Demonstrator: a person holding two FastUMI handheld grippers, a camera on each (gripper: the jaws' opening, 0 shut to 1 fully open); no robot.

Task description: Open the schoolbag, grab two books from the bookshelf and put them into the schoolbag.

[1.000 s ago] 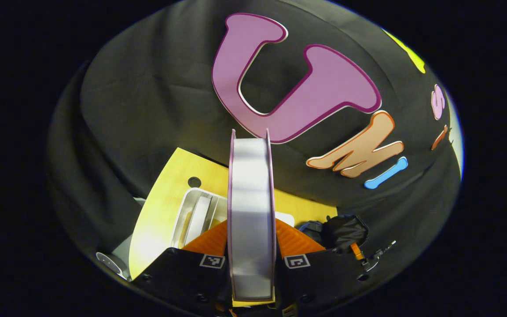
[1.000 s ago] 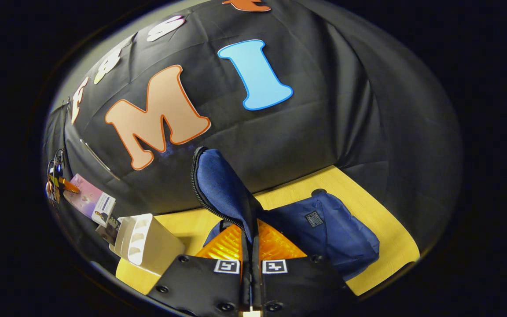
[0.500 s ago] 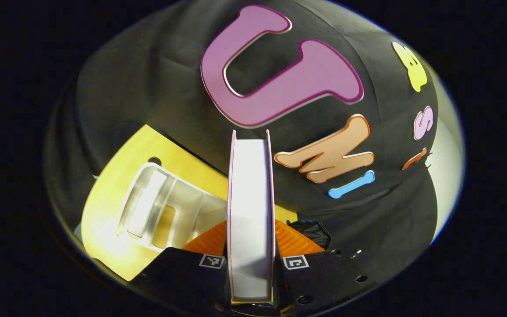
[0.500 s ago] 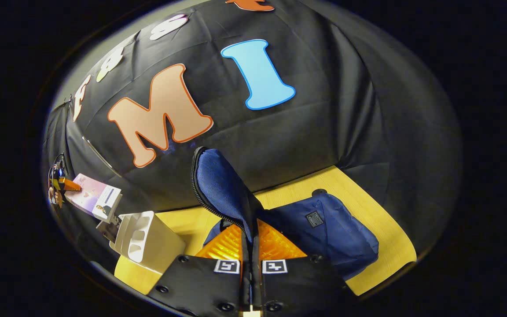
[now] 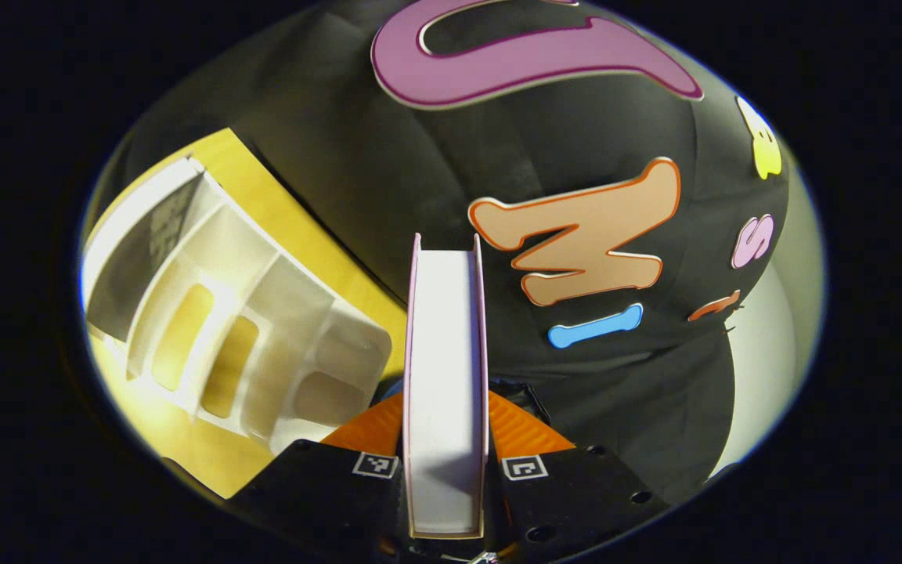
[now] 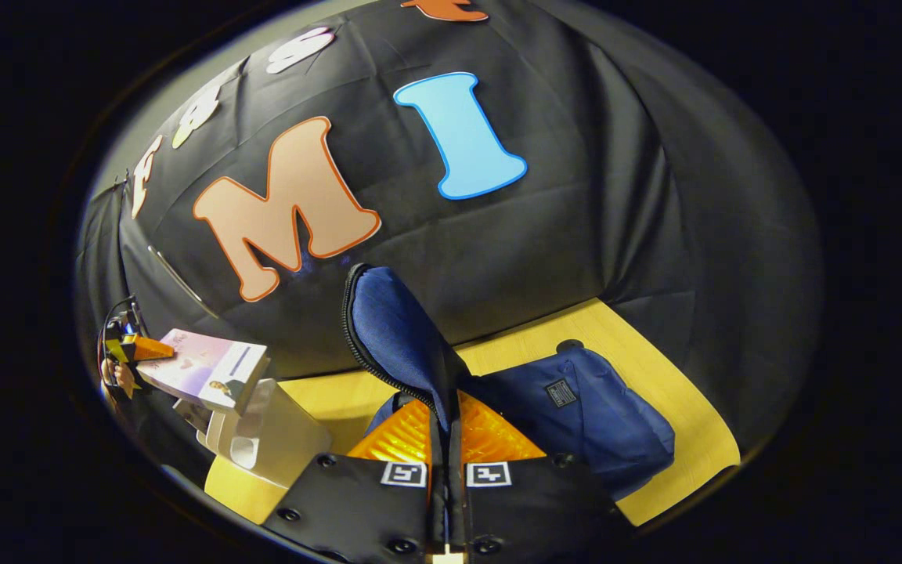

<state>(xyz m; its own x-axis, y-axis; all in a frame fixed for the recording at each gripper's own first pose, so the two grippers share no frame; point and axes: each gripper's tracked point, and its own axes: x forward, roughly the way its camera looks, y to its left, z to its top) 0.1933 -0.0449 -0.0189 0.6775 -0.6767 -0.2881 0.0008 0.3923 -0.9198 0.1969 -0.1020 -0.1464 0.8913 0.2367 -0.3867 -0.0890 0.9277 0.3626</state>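
Left hand-held gripper [image 5: 445, 439]: both fingers are closed against the two covers of a book [image 5: 445, 376], which stands on edge between them with its white page block facing the camera. The covers appear as thin pinkish lines along each side of the pages. In the right gripper view the same book [image 6: 208, 370] is seen far to the left, held roughly flat above the bookshelf [image 6: 267, 439], with a pale pink-to-lilac glossy cover; its printing is too small to read.

Bookshelf [image 5: 239, 329]: a white moulded plastic rack with rounded dividers and oblong slots in its base. It stands on the yellow wood-grain bench [image 5: 294, 219], to the left of the held book and close beneath it.

Right hand-held gripper [image 6: 446, 470]: the fingers are nearly together, pinching a flap of the schoolbag [image 6: 576, 415] and holding it raised. The flap is dark blue woven fabric edged with a black zipper track.

Schoolbag: soft, dark blue, lying on the bench [image 6: 654, 368] to the right of the bookshelf. A small dark label is sewn on its front; the lettering cannot be read.
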